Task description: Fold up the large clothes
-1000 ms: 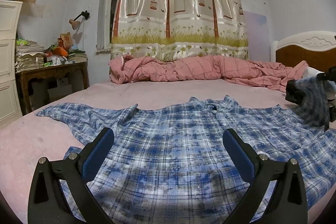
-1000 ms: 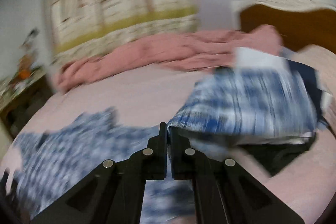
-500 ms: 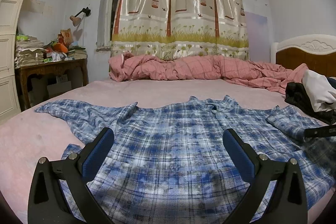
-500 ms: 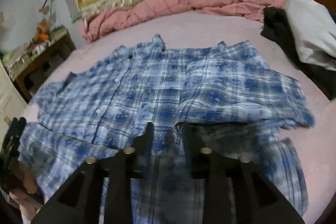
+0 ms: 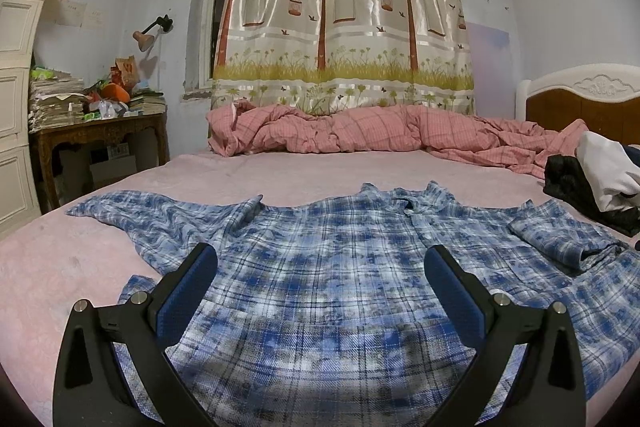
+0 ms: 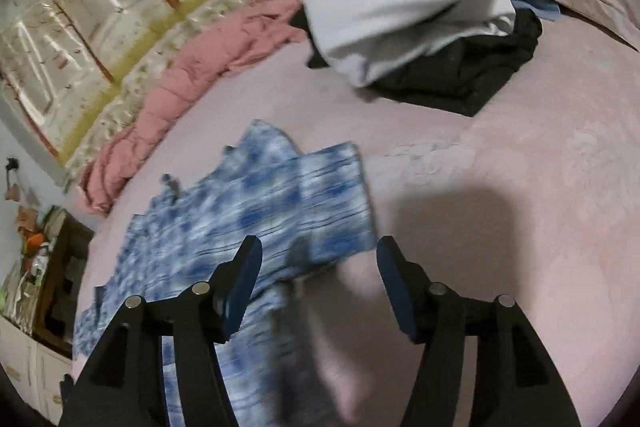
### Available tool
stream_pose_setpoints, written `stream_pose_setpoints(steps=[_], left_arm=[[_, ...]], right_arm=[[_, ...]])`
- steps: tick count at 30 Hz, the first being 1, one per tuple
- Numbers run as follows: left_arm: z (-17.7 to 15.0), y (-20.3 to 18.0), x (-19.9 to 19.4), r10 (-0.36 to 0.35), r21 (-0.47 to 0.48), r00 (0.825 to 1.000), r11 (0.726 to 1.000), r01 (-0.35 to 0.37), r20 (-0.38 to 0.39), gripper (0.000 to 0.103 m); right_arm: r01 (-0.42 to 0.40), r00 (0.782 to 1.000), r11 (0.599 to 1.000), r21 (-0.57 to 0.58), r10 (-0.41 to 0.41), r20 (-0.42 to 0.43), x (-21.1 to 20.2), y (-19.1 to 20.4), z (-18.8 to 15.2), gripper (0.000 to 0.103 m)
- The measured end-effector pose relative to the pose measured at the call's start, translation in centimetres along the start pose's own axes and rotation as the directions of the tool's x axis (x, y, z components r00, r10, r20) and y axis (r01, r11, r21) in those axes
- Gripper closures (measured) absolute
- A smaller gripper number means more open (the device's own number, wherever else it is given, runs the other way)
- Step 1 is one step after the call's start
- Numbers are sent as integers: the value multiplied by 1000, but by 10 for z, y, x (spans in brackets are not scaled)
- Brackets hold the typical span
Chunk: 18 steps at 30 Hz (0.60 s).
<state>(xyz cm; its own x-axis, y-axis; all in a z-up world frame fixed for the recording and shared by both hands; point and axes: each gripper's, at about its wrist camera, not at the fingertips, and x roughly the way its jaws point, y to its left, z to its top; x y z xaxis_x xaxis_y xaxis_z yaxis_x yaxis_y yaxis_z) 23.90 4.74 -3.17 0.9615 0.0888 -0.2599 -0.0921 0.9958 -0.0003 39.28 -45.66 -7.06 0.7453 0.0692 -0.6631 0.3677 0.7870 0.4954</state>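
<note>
Left wrist view showed our shirt (image 5: 320,267) flat on the bed (image 5: 280,171), sleeve (image 5: 560,239) at three o'clock already folded. Left gripper (image 5: 320,283) gaped empty; right gripper (image 6: 318,263) was opening, empty. Most folds remained.

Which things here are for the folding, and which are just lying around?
For the folding:
- blue checked shirt
- left gripper, fingers open
- right gripper, fingers opening, gripping nothing

Just lying around:
- pink quilt
- clothes pile
- curtain
- cluttered side table
</note>
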Motion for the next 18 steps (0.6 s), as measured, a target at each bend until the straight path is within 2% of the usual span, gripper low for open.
stream_pose_setpoints(steps=[2, 3, 4, 5, 6, 7, 10, 12, 14, 16, 18], left_arm=[[1, 0, 1, 1, 8, 1000, 1000, -1, -5, 0], [1, 0, 2, 1, 10, 1000, 1000, -1, -7, 0], [1, 1, 2, 1, 10, 1000, 1000, -1, -7, 0], [1, 2, 2, 1, 9, 1000, 1000, 0, -7, 0], [1, 3, 2, 0, 6, 1000, 1000, 0, -6, 0], [1, 1, 2, 0, 9, 1000, 1000, 0, -7, 0], [2, 1, 2, 0, 8, 1000, 1000, 0, -9, 0], [2, 2, 2, 1, 12, 1000, 1000, -1, -7, 0], [2, 1, 2, 1, 13, 1000, 1000, -1, -4, 0], [2, 1, 2, 2, 16, 1000, 1000, -2, 1, 0], [2, 1, 3, 2, 16, 1000, 1000, -2, 3, 0]], right_arm=[[-21, 999, 1000, 21, 22, -40, 12, -7, 3, 41], [-30, 998, 999, 32, 32, -58, 19, -8, 4, 48], [-31, 997, 999, 38, 34, -66, 25, -9, 4, 59], [-24, 998, 999, 34, 26, -63, 30, -7, 3, 65], [-9, 998, 1000, 23, 10, -55, 32, -5, 2, 86], [-3, 999, 1000, 8, 3, -42, 33, -2, 2, 97], [-30, 999, 997, -67, 32, 30, 18, 20, -5, 97], [-80, 994, 985, -155, 90, 61, 1, 45, -10, 97], [-179, 978, 955, -237, 199, 59, -19, 76, -21, 97], [-249, 961, 918, -310, 273, 37, -36, 102, -33, 97], [-345, 933, 854, -389, 358, -41, -46, 136, -51, 97]])
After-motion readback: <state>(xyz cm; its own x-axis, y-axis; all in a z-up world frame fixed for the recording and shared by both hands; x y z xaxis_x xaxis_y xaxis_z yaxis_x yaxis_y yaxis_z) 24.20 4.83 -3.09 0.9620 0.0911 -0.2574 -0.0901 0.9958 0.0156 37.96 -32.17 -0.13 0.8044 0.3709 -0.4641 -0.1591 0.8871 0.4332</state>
